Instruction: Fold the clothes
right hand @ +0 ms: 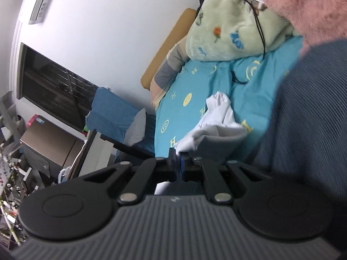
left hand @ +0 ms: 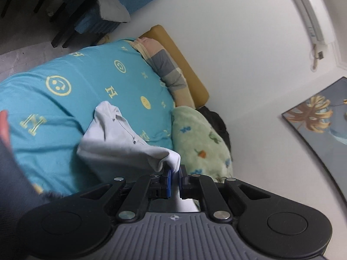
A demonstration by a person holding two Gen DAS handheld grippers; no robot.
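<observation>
Left wrist view: left gripper (left hand: 175, 172) pinched shirt (left hand: 121, 138) corner; right gripper (right hand: 178, 159) likewise pinched shirt. Mid-fold judged; next, lay it flat on bedspread (left hand: 65, 112).

Both wrist views close, low – share teal bedspread (left hand: 65, 112)

White button-up shirt (left hand: 121, 136), collared and pretty crumpled. It's lifted off the bed (left hand: 65, 112), with bunched corners pinched up.

The teal bedcover (left hand: 65, 112) carries yellow "H" letters and smiley faces. Lettering on the wall air conditioner (left hand: 308, 10) is too blurred to read.
</observation>
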